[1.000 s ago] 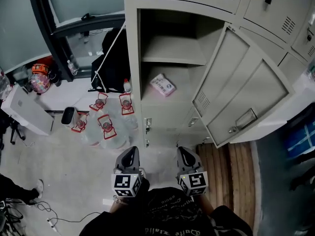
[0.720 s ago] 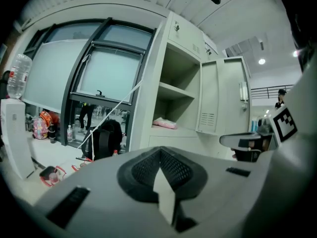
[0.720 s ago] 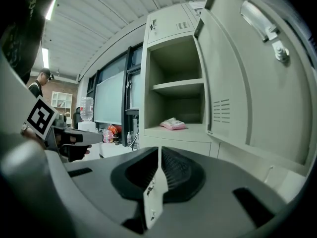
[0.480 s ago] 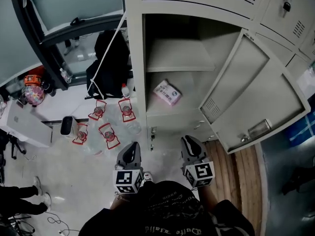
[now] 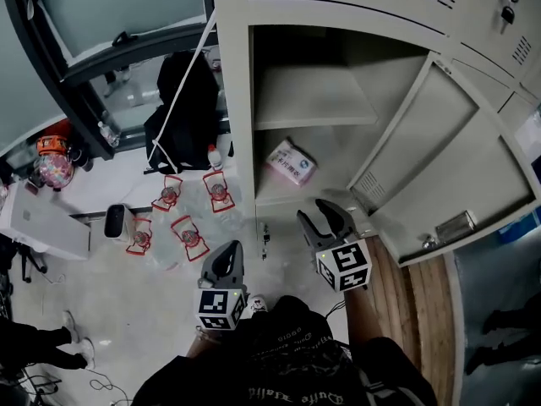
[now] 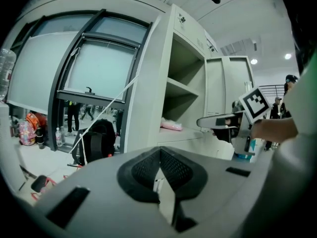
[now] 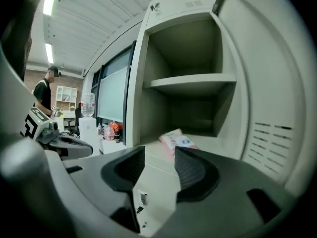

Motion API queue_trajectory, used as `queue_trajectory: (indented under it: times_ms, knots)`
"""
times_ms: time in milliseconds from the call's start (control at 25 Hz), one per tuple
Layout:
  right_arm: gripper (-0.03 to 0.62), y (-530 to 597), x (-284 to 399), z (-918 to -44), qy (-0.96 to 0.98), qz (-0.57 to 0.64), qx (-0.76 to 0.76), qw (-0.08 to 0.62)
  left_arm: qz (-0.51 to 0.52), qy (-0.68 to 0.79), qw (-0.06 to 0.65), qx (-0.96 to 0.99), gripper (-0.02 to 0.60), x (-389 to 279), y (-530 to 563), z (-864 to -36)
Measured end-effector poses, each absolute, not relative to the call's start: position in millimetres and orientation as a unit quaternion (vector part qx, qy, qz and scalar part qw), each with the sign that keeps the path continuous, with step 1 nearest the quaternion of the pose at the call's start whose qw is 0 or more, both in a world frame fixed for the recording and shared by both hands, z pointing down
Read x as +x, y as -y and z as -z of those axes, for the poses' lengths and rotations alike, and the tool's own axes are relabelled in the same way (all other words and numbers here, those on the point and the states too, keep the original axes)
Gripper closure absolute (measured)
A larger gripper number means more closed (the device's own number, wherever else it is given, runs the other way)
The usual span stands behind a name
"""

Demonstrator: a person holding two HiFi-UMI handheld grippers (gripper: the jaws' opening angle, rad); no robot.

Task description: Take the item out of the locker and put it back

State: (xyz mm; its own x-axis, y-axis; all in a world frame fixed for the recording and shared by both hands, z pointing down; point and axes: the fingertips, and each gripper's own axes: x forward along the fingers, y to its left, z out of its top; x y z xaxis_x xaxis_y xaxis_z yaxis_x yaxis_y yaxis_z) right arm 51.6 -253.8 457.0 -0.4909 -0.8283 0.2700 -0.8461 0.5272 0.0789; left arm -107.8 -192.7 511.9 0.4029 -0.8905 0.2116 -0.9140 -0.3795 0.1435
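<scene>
A pink and white packet lies on the floor of the open locker's lower compartment, under an empty shelf. It also shows in the right gripper view as the packet just beyond my jaws, and in the left gripper view as the packet. My right gripper hangs in front of the compartment's sill, short of the packet; its jaws have just been opening and nothing is between them. My left gripper stays lower and to the left, over the floor, shut and empty.
The locker door stands swung open to the right. Several water bottles with red handles stand on the floor left of the locker. A black backpack leans by the window. Wooden boards lie at the right.
My right gripper has moved up and forward toward the locker opening, and its jaws have gone from shut to open. The left gripper has shifted a little and stays shut.
</scene>
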Motion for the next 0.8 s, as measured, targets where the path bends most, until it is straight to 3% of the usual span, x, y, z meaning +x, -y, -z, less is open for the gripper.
queue_trajectory:
  times_ms: [800]
  knots:
    - [0.418,343,26,-490,0.847,0.007,0.422,0.325,-0.040,0.621,0.156,0.767,0.574,-136,191,-520]
